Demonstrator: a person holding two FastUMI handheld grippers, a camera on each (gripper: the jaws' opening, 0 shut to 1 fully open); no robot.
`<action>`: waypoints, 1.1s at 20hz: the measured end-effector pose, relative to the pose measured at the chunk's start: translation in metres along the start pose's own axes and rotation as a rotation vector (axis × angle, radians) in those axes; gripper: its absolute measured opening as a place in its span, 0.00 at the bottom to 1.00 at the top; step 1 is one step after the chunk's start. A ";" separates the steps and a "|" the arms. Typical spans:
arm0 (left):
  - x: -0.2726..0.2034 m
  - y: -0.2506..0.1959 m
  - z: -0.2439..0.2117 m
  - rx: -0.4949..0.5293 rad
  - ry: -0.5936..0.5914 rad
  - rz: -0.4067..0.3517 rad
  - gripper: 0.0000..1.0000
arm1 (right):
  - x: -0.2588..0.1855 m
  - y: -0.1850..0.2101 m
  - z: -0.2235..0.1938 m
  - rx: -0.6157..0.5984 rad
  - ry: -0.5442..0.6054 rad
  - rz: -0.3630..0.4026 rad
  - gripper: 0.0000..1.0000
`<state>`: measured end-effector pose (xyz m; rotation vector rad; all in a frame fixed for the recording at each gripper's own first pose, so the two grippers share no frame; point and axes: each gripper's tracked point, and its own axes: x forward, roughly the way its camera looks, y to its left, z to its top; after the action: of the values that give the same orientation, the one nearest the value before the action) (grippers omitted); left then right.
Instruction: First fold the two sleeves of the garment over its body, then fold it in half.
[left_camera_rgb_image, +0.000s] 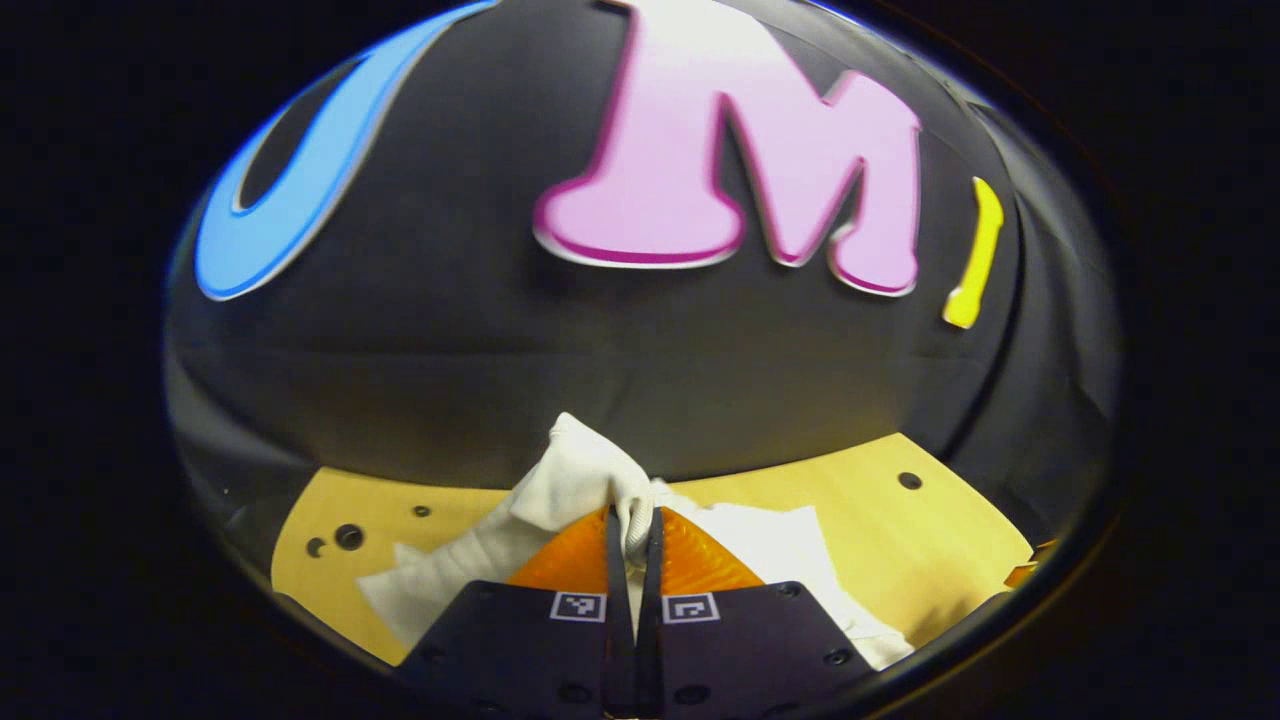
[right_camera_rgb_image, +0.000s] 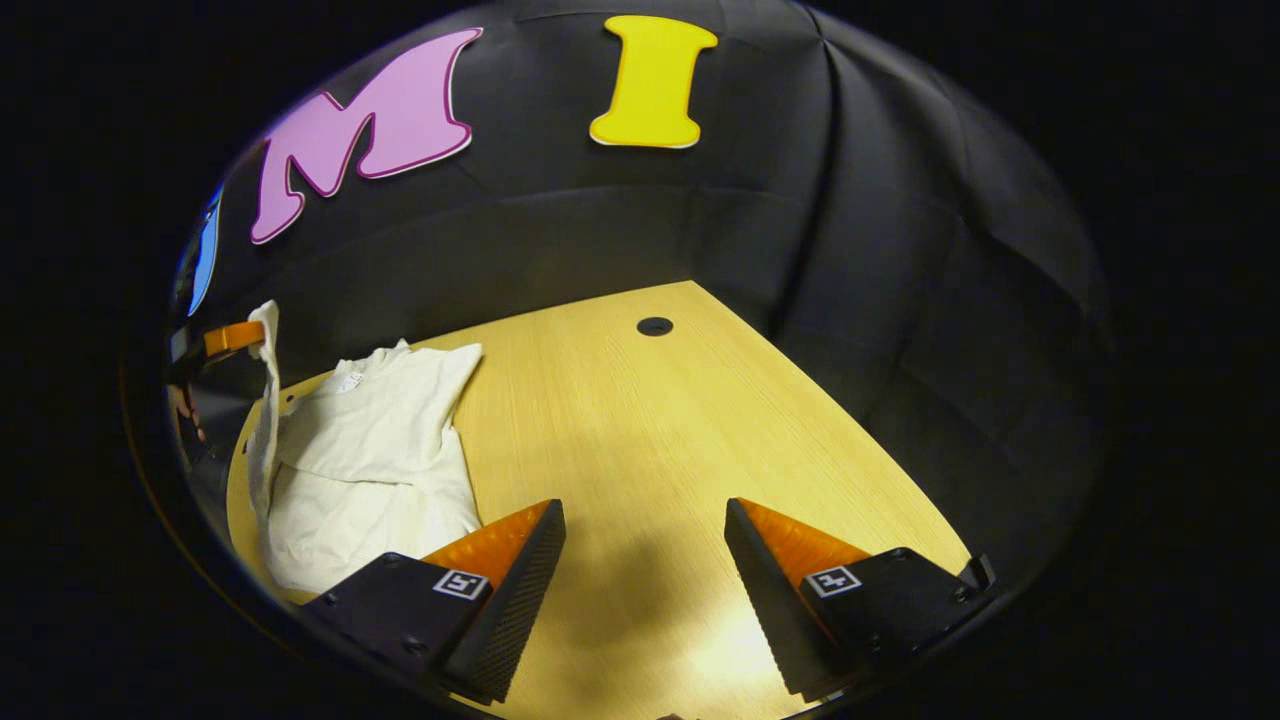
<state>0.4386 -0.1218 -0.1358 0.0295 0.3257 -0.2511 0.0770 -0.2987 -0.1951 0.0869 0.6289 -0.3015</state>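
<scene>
Left gripper (left_camera_rgb_image: 631, 535) clamps a sleeve of the crumpled white cloth garment (right_camera_rgb_image: 370, 450), lifting it; right gripper (right_camera_rgb_image: 645, 540) gapes idle; next, likely lay sleeve across body

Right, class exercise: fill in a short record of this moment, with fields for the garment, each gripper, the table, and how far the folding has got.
garment: white garment lying on the table, one part pulled up off it
left gripper: shut on a lifted fold of the garment, raised above the table
right gripper: open, holding nothing, over bare table to one side of the garment
table: light wooden table with round holes
progress: one part lifted by the left gripper; fold in half not yet done
</scene>
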 end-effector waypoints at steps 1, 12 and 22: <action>0.008 -0.022 -0.002 0.002 0.007 -0.032 0.06 | 0.000 -0.007 -0.002 0.003 0.007 -0.007 0.98; 0.047 -0.137 -0.034 -0.078 0.061 -0.198 0.22 | -0.010 -0.053 -0.015 0.056 0.017 -0.056 0.99; -0.026 -0.063 -0.035 -0.075 0.029 -0.091 0.98 | -0.011 0.013 -0.021 -0.006 0.026 0.057 0.99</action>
<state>0.3883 -0.1746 -0.1594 -0.0558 0.3655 -0.3283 0.0605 -0.2794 -0.2058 0.1033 0.6519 -0.2434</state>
